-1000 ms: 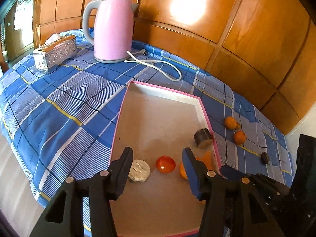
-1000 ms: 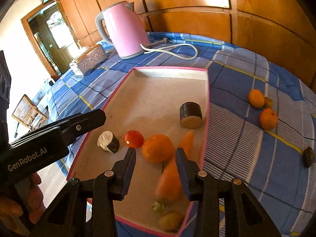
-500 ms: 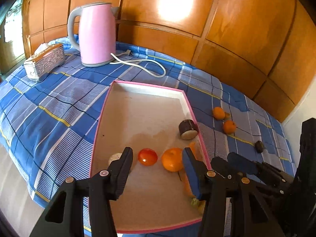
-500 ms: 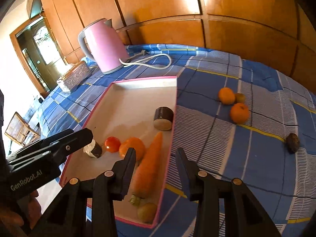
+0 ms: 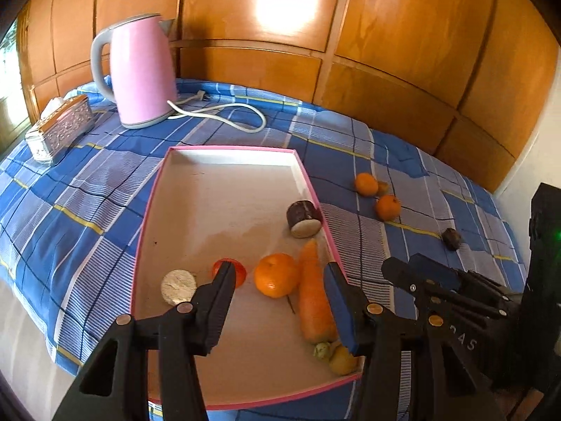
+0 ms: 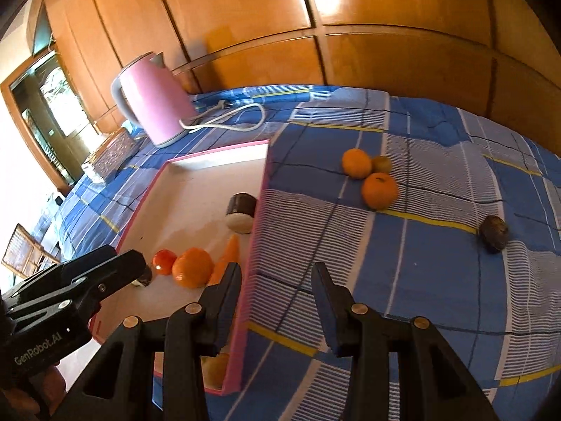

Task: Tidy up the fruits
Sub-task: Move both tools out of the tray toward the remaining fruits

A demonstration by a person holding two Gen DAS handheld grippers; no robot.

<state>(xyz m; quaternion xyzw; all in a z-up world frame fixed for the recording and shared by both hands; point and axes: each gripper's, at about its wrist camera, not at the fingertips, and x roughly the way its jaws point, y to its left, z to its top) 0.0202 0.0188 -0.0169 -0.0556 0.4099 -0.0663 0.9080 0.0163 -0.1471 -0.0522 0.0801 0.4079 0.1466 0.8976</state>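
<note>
A pink-rimmed tray [image 5: 150,193] on the blue checked cloth holds an orange [image 5: 275,275], a carrot [image 5: 313,301], a tomato [image 5: 238,270], a dark cut chunk [image 5: 303,214], a pale round piece [image 5: 178,286] and a small yellow fruit [image 5: 342,359]. My left gripper [image 5: 278,280] hovers open over the tray's near end, gripping nothing. My right gripper [image 6: 277,273] is open above the tray's right wall [image 6: 257,238] and bare cloth. Beyond it lie two oranges [image 6: 356,163] [image 6: 379,190], a small greenish fruit [image 6: 381,164] and a dark fruit [image 6: 494,233].
A pink kettle [image 5: 142,70] with a white cord [image 5: 228,115] stands at the back left, beside a silver tissue box [image 5: 59,128]. Wood panelling runs behind the table. The cloth drops off at the near left edge.
Both grippers have moved to the right. The tray has slid left in the right wrist view and the loose oranges have come toward its middle. Neither jaw has changed.
</note>
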